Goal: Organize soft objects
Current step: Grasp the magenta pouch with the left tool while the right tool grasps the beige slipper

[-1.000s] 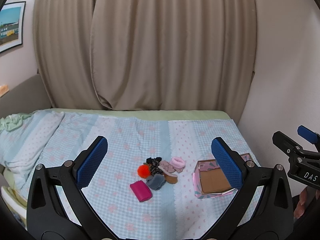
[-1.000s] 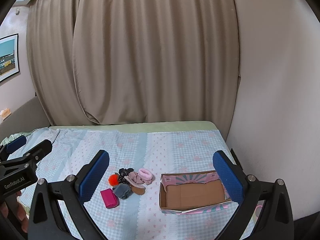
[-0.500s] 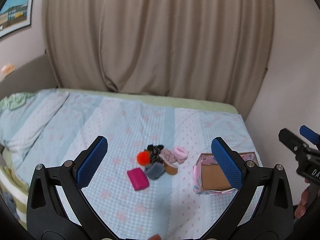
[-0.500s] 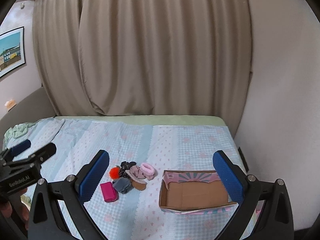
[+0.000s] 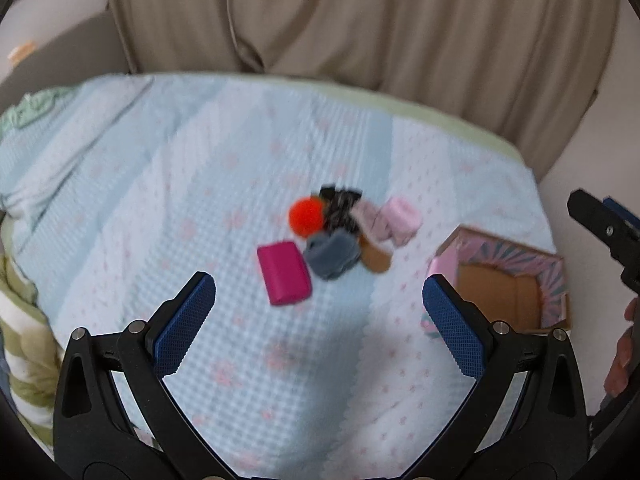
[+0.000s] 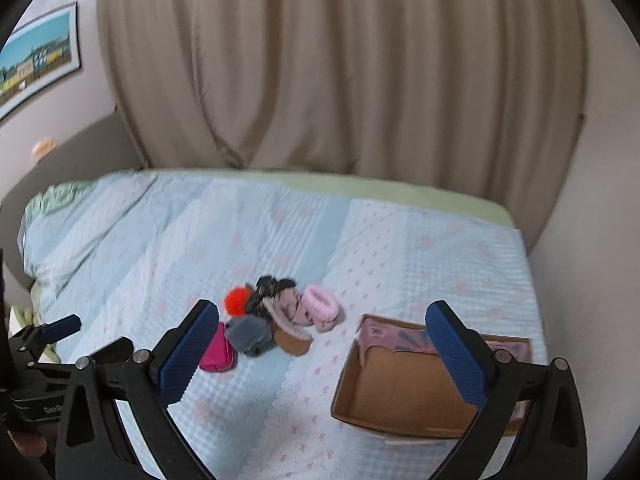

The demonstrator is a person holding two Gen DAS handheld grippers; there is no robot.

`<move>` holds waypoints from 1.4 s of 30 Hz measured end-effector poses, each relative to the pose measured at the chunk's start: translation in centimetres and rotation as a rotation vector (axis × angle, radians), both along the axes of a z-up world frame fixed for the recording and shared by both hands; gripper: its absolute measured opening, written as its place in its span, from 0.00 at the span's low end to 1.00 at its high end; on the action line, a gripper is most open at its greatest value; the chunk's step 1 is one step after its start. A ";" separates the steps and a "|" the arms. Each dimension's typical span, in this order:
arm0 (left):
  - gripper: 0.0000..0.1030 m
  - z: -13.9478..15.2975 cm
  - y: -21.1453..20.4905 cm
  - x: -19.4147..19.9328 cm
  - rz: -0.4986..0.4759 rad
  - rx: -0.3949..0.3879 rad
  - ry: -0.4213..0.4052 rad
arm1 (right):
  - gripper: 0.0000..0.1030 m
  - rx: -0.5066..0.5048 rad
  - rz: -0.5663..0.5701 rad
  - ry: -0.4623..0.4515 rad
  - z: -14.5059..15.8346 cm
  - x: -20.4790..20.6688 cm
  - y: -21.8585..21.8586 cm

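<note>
A light blue quilted bedspread with small pink flower print [image 5: 168,184] covers the bed, and the soft things lie in one small heap near its middle. The heap holds a magenta rectangular soft pouch [image 5: 284,273] at the near side, a grey plush bundle [image 5: 331,254] touching its right edge, a round orange pom-pom [image 5: 306,216] behind it, and a black lacy fabric piece [image 5: 340,204] just beside the pom-pom. To the right of these lie a dusty pink fur-trimmed bootie with a tan sole [image 6: 289,320] and a pale pink knitted bootie [image 6: 322,307], the two touching each other.

An open cardboard box with a pink patterned outside [image 6: 404,390] sits by the right edge of the bedspread, apart from the heap, and its brown inside holds nothing.

The left gripper [image 5: 318,320] hangs above the near part of the bedspread, its blue textured pads spread wide with nothing between them. The right gripper [image 6: 322,338] is likewise spread wide and holds nothing, with the box behind its right finger. In the right wrist view the body of the left tool bears white lettering, of which only "Gen" can be read. A framed picture of buildings under a blue sky [image 6: 38,54] hangs on the left wall beside long beige curtains [image 6: 340,68]. Both views are somewhat blurred.
</note>
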State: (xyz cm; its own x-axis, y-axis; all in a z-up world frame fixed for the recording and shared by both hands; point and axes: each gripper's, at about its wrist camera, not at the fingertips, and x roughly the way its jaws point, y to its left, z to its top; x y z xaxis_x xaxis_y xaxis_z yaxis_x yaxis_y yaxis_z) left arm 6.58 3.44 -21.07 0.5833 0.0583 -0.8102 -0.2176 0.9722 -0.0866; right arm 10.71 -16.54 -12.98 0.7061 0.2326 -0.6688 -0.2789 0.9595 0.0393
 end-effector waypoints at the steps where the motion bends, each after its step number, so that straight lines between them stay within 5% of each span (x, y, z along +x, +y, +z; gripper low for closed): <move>1: 1.00 -1.5 0.3 0.5 -0.002 -0.001 0.014 | 1.00 -0.010 0.017 0.014 -1.1 0.7 0.5; 10: 0.99 -11.8 4.1 5.7 0.060 -0.046 0.135 | 1.00 -0.112 0.182 0.173 -12.2 6.4 6.2; 22: 0.95 -23.2 6.3 11.1 0.054 -0.110 0.315 | 0.95 -0.276 0.167 0.481 -24.8 14.3 11.1; 32: 0.79 -27.4 6.8 13.5 0.092 -0.164 0.359 | 0.73 -0.406 0.237 0.560 -30.3 16.9 12.9; 37: 0.76 -27.2 7.1 14.9 0.102 -0.146 0.341 | 0.65 -0.417 0.270 0.544 -31.1 18.1 13.1; 42: 0.61 -26.8 6.9 15.4 0.069 -0.136 0.334 | 0.46 -0.422 0.316 0.548 -31.8 18.6 13.7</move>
State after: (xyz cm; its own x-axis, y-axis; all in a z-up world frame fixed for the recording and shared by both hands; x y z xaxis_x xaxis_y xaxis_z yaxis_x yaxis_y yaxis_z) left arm 21.95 10.32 -47.90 0.2839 -0.0335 -0.9583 -0.3199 0.9388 -0.1276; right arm 29.31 -2.86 -44.81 0.1898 0.0157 -0.9817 -0.5890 0.8018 -0.1011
